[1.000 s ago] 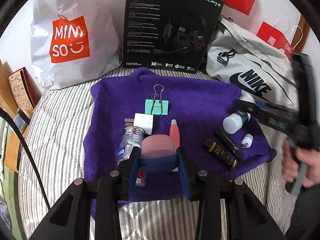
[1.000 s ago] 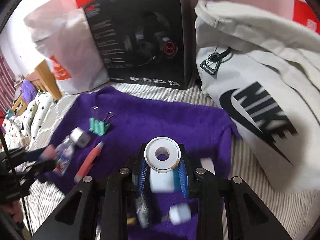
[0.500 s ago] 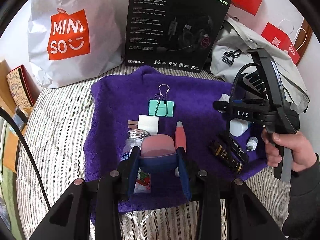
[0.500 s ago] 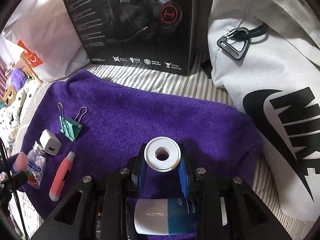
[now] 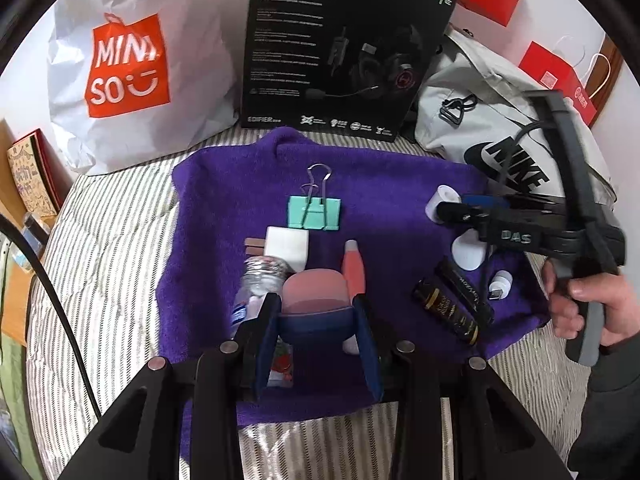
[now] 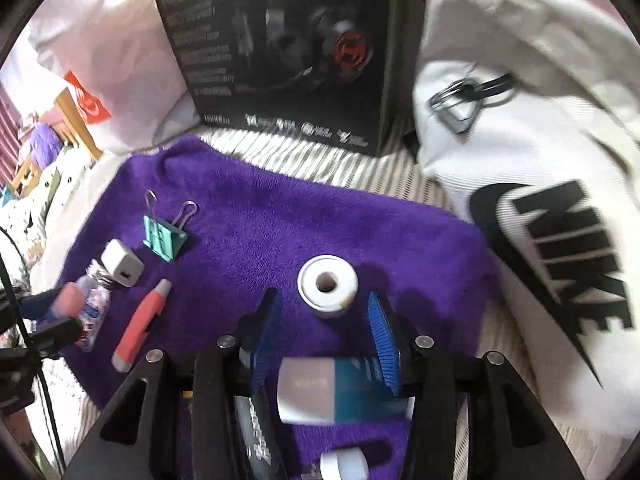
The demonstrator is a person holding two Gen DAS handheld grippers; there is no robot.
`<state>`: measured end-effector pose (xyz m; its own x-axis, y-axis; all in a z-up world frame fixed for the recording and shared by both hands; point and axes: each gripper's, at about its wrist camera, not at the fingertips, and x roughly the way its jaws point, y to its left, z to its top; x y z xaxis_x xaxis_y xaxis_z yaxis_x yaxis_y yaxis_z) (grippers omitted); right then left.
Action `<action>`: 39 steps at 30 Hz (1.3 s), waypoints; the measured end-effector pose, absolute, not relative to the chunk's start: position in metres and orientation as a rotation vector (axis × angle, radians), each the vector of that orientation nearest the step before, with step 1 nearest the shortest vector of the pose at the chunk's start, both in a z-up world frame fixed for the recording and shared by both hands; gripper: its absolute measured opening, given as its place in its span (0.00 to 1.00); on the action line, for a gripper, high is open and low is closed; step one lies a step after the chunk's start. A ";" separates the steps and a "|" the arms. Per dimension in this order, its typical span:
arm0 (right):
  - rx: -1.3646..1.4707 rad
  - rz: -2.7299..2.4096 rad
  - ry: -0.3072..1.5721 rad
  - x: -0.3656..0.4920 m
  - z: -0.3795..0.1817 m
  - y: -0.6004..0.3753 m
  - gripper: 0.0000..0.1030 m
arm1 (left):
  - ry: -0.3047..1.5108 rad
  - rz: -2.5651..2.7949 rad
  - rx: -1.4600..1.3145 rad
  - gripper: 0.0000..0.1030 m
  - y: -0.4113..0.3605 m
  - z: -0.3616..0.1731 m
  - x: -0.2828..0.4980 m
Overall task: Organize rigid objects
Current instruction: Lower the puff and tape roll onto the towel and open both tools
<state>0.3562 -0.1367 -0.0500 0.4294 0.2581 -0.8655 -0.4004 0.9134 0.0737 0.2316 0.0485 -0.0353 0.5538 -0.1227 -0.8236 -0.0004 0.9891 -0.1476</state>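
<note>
A purple towel [image 5: 380, 184] lies on the striped bed and carries the small objects. My left gripper [image 5: 316, 306] is shut on a pink and navy rounded block [image 5: 314, 292], low over the towel's near edge. My right gripper [image 6: 324, 320] is open. A white tape roll [image 6: 327, 285] stands on the towel [image 6: 260, 220] just ahead of its blue pads [image 6: 380, 328], free of both. In the left wrist view the right gripper [image 5: 452, 206] reaches in from the right, held by a hand [image 5: 580, 304], with the roll [image 5: 440, 200] at its tip.
On the towel lie a teal binder clip [image 5: 314, 210], a white charger cube [image 5: 287, 246], a small clear bottle [image 5: 260, 276], a red pen-like tool [image 5: 354, 270], two black tubes [image 5: 452, 308] and a white-and-blue tube [image 6: 340, 394]. A black headset box [image 5: 340, 48], a Miniso bag [image 5: 132, 64] and a Nike bag [image 6: 540, 200] ring the back.
My right gripper has opened and let go of the white tape roll, which now stands on the towel. The left gripper keeps its hold and has barely moved.
</note>
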 end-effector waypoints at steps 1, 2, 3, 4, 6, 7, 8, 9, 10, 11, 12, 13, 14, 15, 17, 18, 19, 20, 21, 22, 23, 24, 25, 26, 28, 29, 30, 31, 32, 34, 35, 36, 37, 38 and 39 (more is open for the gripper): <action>-0.143 0.411 1.043 0.354 -0.046 -0.141 0.44 | 0.982 -0.083 -0.139 0.34 0.045 -0.035 0.233; -0.131 0.406 1.034 0.351 -0.041 -0.147 0.44 | 0.981 -0.089 -0.139 0.34 0.043 -0.035 0.235; -0.115 0.398 1.025 0.346 -0.036 -0.154 0.44 | 0.979 -0.099 -0.135 0.34 0.039 -0.035 0.237; -0.104 0.397 1.020 0.343 -0.033 -0.158 0.44 | 0.979 -0.108 -0.131 0.34 0.035 -0.035 0.239; -0.094 0.399 1.012 0.336 -0.028 -0.166 0.44 | 0.982 -0.129 -0.124 0.34 0.027 -0.038 0.246; -0.093 0.395 1.010 0.333 -0.027 -0.169 0.44 | 0.988 -0.134 -0.115 0.34 0.021 -0.041 0.251; -0.091 0.392 1.012 0.330 -0.026 -0.174 0.44 | 0.993 -0.140 -0.106 0.34 0.016 -0.043 0.257; -0.089 0.389 1.017 0.328 -0.026 -0.177 0.44 | 0.995 -0.146 -0.104 0.34 0.013 -0.045 0.262; -0.088 0.389 1.020 0.326 -0.026 -0.181 0.44 | 0.997 -0.159 -0.104 0.34 0.008 -0.048 0.270; -0.088 0.389 1.022 0.323 -0.027 -0.183 0.44 | 1.003 -0.170 -0.106 0.34 0.005 -0.050 0.276; -0.090 0.391 1.024 0.321 -0.027 -0.185 0.44 | 1.009 -0.175 -0.104 0.34 0.003 -0.052 0.283; -0.093 0.394 1.026 0.319 -0.028 -0.186 0.44 | 1.006 -0.181 -0.094 0.34 -0.001 -0.053 0.289; -0.097 0.398 1.027 0.316 -0.028 -0.187 0.44 | 1.008 -0.185 -0.084 0.34 -0.004 -0.055 0.293; -0.099 0.399 1.028 0.314 -0.029 -0.189 0.44 | 1.018 -0.184 -0.065 0.34 -0.008 -0.057 0.300; -0.093 0.401 1.027 0.310 -0.030 -0.192 0.44 | 1.032 -0.181 -0.037 0.34 -0.016 -0.062 0.310; -0.089 0.406 1.028 0.309 -0.031 -0.192 0.44 | 1.041 -0.184 -0.025 0.34 -0.019 -0.064 0.314; -0.088 0.407 1.030 0.309 -0.032 -0.193 0.44 | 1.050 -0.178 -0.005 0.34 -0.023 -0.066 0.318; -0.089 0.406 1.029 0.308 -0.032 -0.194 0.44 | 1.052 -0.177 0.006 0.34 -0.025 -0.067 0.319; -0.088 0.406 1.029 0.307 -0.032 -0.195 0.44 | 1.055 -0.181 0.015 0.34 -0.027 -0.068 0.321; -0.084 0.407 1.030 0.306 -0.032 -0.196 0.44 | 1.061 -0.183 0.022 0.34 -0.029 -0.069 0.324; -0.080 0.407 1.031 0.305 -0.032 -0.198 0.44 | 1.065 -0.183 0.027 0.34 -0.031 -0.070 0.325; -0.076 0.406 1.030 0.304 -0.032 -0.199 0.44 | 1.071 -0.181 0.038 0.34 -0.033 -0.072 0.327; -0.072 0.406 1.028 0.304 -0.032 -0.200 0.44 | 1.075 -0.180 0.046 0.34 -0.034 -0.074 0.328; -0.069 0.407 1.027 0.303 -0.032 -0.200 0.44 | 1.078 -0.179 0.052 0.34 -0.034 -0.076 0.328; -0.071 0.409 1.027 0.302 -0.032 -0.200 0.44 | 1.076 -0.179 0.061 0.34 -0.035 -0.076 0.329; -0.073 0.410 1.027 0.301 -0.032 -0.199 0.44 | 1.077 -0.180 0.060 0.35 -0.035 -0.076 0.329; -0.074 0.411 1.026 0.301 -0.032 -0.199 0.44 | 1.079 -0.186 0.055 0.41 -0.035 -0.076 0.330; -0.073 0.413 1.026 0.300 -0.032 -0.199 0.44 | 1.082 -0.198 0.050 0.44 -0.036 -0.077 0.330; -0.072 0.413 1.025 0.299 -0.031 -0.199 0.44 | 1.085 -0.203 0.051 0.50 -0.038 -0.077 0.330; -0.071 0.417 1.019 0.296 -0.029 -0.200 0.44 | 1.087 -0.196 0.071 0.54 -0.042 -0.077 0.328; -0.073 0.419 1.017 0.295 -0.028 -0.200 0.44 | 1.086 -0.191 0.086 0.54 -0.044 -0.077 0.327; -0.074 0.418 1.015 0.293 -0.027 -0.200 0.44 | 1.086 -0.188 0.094 0.55 -0.047 -0.079 0.329; -0.075 0.417 1.012 0.291 -0.025 -0.200 0.44 | 1.088 -0.186 0.096 0.55 -0.047 -0.079 0.329; -0.075 0.418 1.009 0.289 -0.024 -0.201 0.44 | 1.091 -0.185 0.085 0.55 -0.047 -0.079 0.329; -0.076 0.419 1.006 0.287 -0.022 -0.201 0.44 | 1.093 -0.186 0.072 0.55 -0.046 -0.078 0.329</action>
<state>0.2866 -0.2013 -0.0219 0.4632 0.3061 -0.8317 -0.3752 0.9179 0.1289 0.3291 -0.0457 -0.0784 0.4459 -0.1143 -0.8878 0.1855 0.9821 -0.0333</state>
